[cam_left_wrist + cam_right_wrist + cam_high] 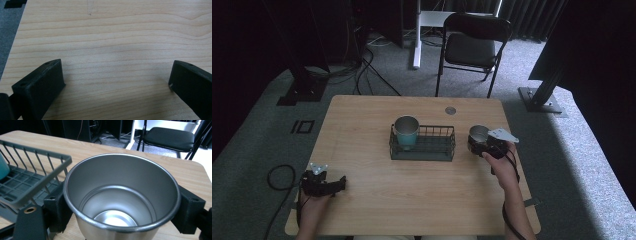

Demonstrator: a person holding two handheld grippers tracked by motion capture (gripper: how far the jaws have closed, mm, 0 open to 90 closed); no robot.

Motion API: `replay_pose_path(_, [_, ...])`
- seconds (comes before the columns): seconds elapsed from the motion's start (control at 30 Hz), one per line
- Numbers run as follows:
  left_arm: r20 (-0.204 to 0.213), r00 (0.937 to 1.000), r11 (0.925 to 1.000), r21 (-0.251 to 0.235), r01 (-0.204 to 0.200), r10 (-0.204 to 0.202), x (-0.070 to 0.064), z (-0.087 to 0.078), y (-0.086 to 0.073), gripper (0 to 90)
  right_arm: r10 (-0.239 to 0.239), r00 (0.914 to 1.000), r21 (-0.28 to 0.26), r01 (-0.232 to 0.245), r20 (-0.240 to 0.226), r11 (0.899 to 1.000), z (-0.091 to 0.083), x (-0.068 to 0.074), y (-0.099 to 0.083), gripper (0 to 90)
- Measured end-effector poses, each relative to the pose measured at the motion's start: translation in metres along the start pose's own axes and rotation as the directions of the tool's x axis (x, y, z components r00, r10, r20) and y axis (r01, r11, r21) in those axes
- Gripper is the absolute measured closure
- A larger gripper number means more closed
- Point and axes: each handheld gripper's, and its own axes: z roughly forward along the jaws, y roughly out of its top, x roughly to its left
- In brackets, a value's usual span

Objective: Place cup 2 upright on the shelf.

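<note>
Seen from above in a dim room: a light wooden table (377, 200) with a dark wire basket (432, 150) at its middle, and standing upright in the basket's left end a teal cup (406, 132) with a metal rim. To the right of the basket, close beside it, a steel cup (478, 134) clamped by the right gripper (477, 145), held in a hand (502, 162) reaching in from the bottom right edge, with a grey three-cornered plate (502, 134) on top. Looking along the right gripper: steel cup (122, 197) upright, open mouth up, shiny and empty inside, one black jaw pressed against each of its outer sides, so pinched between the two. Left of it there, the corner of the wire basket (37, 170) just beside the cup's rim; whether touching cannot be told; a sliver of the teal cup (3, 168) at the far left edge. Near the table's front left corner, the left gripper (342, 184) held low over the wood in the other hand (312, 205), pointing right, well apart from the basket. Looking along the left gripper (116, 80): jaws spread wide, with bare wood grain between them and nothing held. Beyond the table, on grey carpet, a black folding chair (472, 47) and loose cables (367, 70).
</note>
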Motion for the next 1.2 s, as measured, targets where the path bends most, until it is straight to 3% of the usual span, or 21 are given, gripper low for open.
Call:
replay_pose_path(0.37, [0.0,1.0,1.0,-0.001,0.001,-0.001,0.0,0.0,0.0,0.4,-0.014,0.9999,-0.03,0.014,-0.007,0.999,-0.011,0.004,0.025,18.0])
replay_pose_path(1.2, [0.0,1.0,1.0,0.0,0.0,0.0,0.0,0.0,0.0,0.4,-0.047,0.9972,-0.054,0.044,-0.058,0.998,-0.01,0.022,0.05,18.0])
